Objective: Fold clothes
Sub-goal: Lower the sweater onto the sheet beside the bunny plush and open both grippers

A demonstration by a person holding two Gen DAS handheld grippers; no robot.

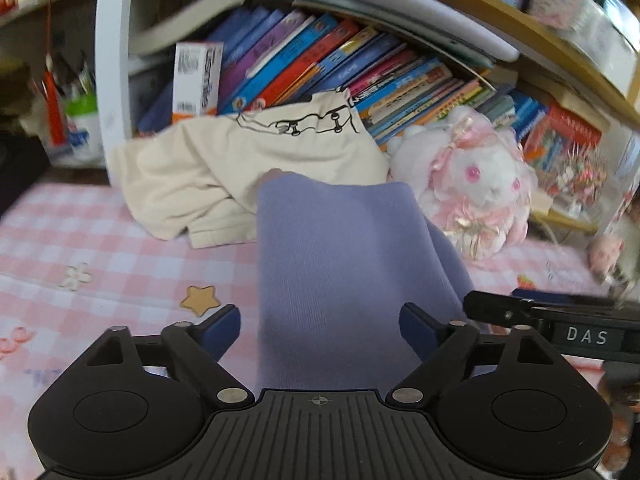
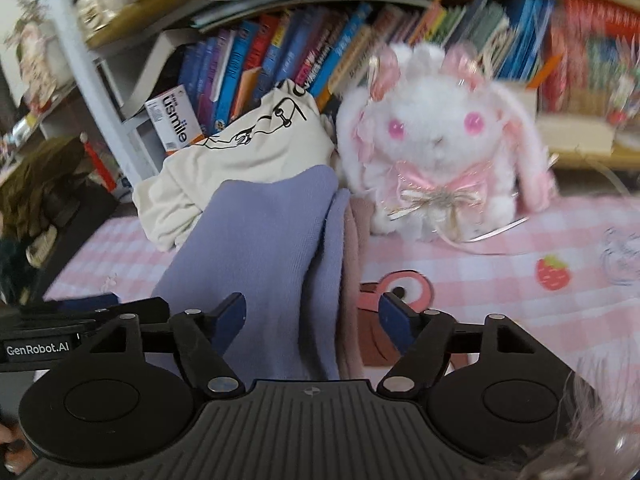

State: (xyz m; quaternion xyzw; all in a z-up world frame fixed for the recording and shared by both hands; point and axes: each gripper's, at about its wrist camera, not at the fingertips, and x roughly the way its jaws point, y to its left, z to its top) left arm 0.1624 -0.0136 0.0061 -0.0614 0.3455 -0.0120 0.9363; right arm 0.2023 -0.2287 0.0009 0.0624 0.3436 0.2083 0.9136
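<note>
A lavender garment [image 1: 336, 272] lies folded on the pink checked cloth and runs between the fingers of my left gripper [image 1: 320, 324], whose jaws stand wide open around it. It also shows in the right wrist view [image 2: 276, 264], with a pink layer [image 2: 354, 240] beside it, between the open jaws of my right gripper [image 2: 312, 318]. A cream T-shirt with a black line drawing [image 1: 224, 168] lies crumpled behind it against the books; it also shows in the right wrist view [image 2: 240, 148].
A white and pink plush rabbit [image 2: 436, 152] sits right of the clothes. A bookshelf [image 1: 340, 56] full of books stands close behind. A white box [image 1: 198, 80] leans there. The pink checked cloth [image 1: 100, 248] covers the table. The right gripper's body [image 1: 560, 320] sits beside my left one.
</note>
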